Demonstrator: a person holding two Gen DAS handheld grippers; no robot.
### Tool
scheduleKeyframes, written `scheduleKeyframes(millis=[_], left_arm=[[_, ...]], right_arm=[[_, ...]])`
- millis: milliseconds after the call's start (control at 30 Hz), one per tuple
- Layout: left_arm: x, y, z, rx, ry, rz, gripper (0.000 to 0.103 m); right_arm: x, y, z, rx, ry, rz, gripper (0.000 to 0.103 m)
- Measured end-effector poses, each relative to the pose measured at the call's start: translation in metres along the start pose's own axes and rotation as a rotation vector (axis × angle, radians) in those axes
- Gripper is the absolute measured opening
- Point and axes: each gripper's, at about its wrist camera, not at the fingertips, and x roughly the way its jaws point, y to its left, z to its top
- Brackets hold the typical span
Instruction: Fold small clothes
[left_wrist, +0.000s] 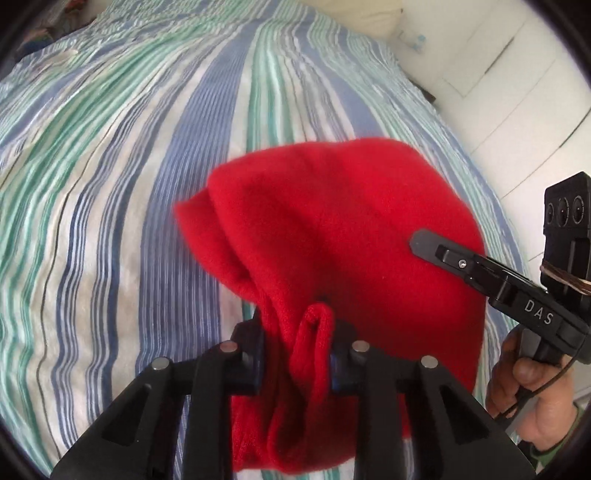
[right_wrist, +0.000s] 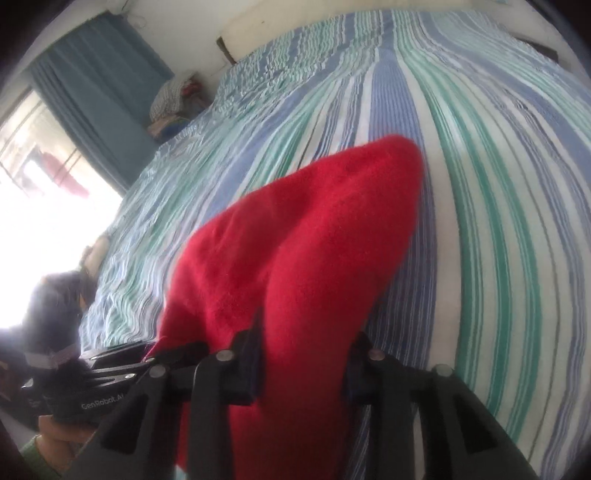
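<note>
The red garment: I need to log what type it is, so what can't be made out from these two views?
- Left wrist view: red garment shape; the left tool bunches its near edge.
- Right wrist view: its near part is blurred and hidden behind the right tool.
- Both: its underside lies against the striped bedspread.

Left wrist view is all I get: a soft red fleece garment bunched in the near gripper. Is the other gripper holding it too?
Observer: Yes. In the right wrist view the right gripper is closed on the red fleece garment.
Operator: Is the cloth lying flat there?
Observer: No, it rises to a peak over the striped blue, green and white bedsheet.
Operator: Anything beyond the bed?
Observer: A blue curtain beside a bright window.
</note>
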Motion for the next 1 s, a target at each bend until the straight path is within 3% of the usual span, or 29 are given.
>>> scheduleKeyframes(millis=[167,200,267,300,367,400,500,600,633,800,1000], left_arm=[[-0.037,-0.038,0.028,0.023,-0.084,-0.102,0.026],[-0.036,-0.044,0.031,0.021,-0.067,-0.120,0.031],[-0.023,-0.050,0.029,0.013,-0.001,-0.111,0.051],[-0.014,-0.050,0.022,0.014,0.021,-0.073,0.070],[-0.003,-0.048,-0.001,0.028,0.045,0.050,0.075],[-0.003,-0.046,-0.014,0.035,0.051,0.099,0.075],[-0.029,-0.045,-0.048,0.053,-0.002,0.168,0.078],[-0.068,-0.060,-0.069,0.095,-0.100,0.252,0.098],[-0.079,-0.066,-0.071,0.119,-0.140,0.283,0.099],[-0.124,-0.102,-0.079,0.194,-0.243,0.403,0.102],[-0.158,-0.122,-0.079,0.208,-0.305,0.438,0.102]], right_arm=[[-0.067,0.021,0.040,-0.103,-0.145,0.013,0.030],[-0.078,0.020,0.051,-0.108,-0.163,0.014,0.030],[-0.096,0.009,0.062,-0.096,-0.175,0.013,0.031],[-0.099,0.002,0.062,-0.079,-0.159,0.015,0.038],[-0.094,-0.025,0.052,-0.032,-0.085,-0.036,0.064],[-0.093,-0.041,0.038,-0.016,-0.048,-0.100,0.083],[-0.110,-0.074,-0.007,0.001,-0.013,-0.246,0.083],[-0.143,-0.085,-0.054,-0.008,-0.015,-0.340,0.086],[-0.152,-0.084,-0.067,-0.011,-0.015,-0.360,0.088],[-0.197,-0.057,-0.105,-0.046,-0.017,-0.400,0.089],[-0.238,-0.012,-0.119,-0.084,-0.038,-0.382,0.095]])
